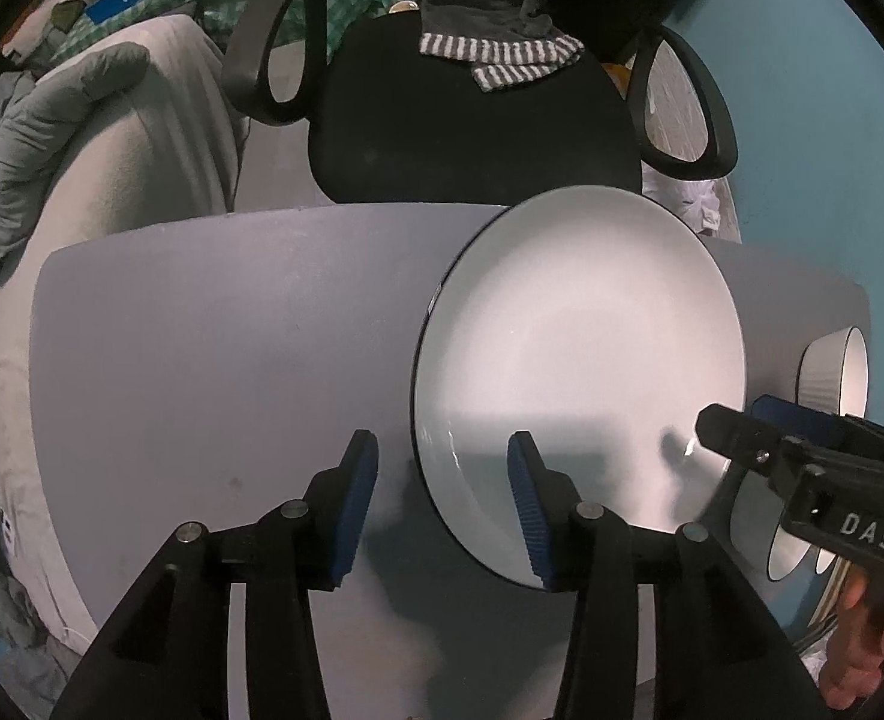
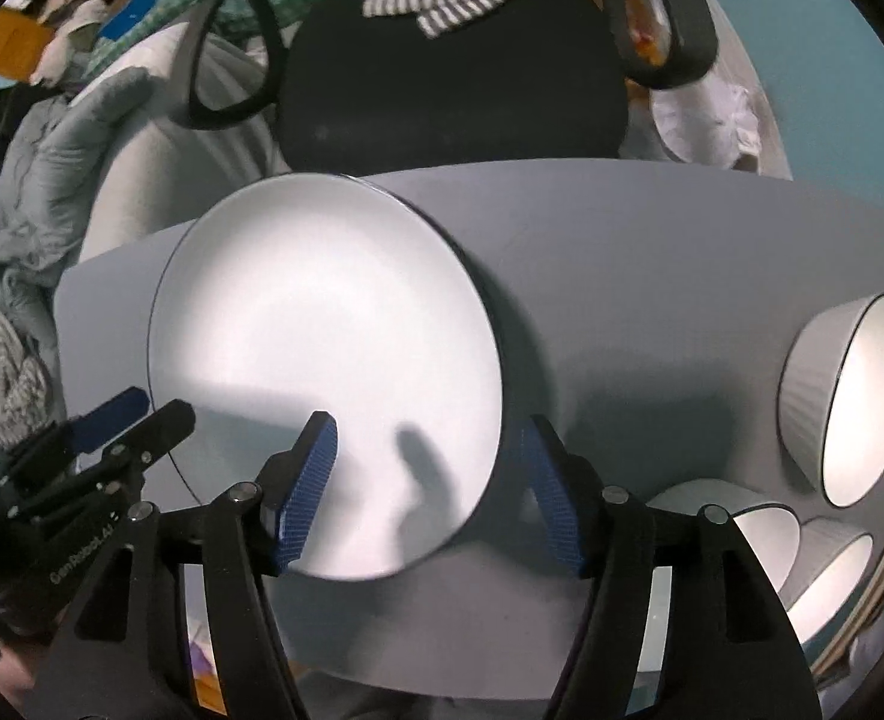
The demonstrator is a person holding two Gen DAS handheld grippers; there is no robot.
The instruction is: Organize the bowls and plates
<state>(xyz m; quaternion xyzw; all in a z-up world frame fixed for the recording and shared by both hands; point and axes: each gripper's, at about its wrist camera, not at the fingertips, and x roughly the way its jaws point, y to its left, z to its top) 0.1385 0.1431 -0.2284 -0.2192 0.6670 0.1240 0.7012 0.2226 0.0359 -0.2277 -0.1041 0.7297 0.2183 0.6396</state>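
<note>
A large white plate (image 1: 580, 348) with a thin dark rim lies flat on the grey table (image 1: 202, 330). My left gripper (image 1: 442, 441) points down over the plate's left rim. It is open: one blue pad stands over the table, the other over the plate, and neither presses. The right wrist view shows the same plate (image 2: 322, 330), with my right gripper (image 2: 430, 423) open astride its right rim, pads clear of it. Each gripper shows in the other's view: the right gripper (image 1: 736, 420) and the left gripper (image 2: 148, 408). White ribbed bowls (image 2: 850, 396) stand to the right.
Two more bowls (image 2: 766, 528) sit at the near right corner of the table (image 2: 622, 270). A black office chair (image 1: 472, 120) with a striped towel (image 1: 502, 54) stands just beyond the far edge. Grey bedding (image 1: 82, 138) lies at the left.
</note>
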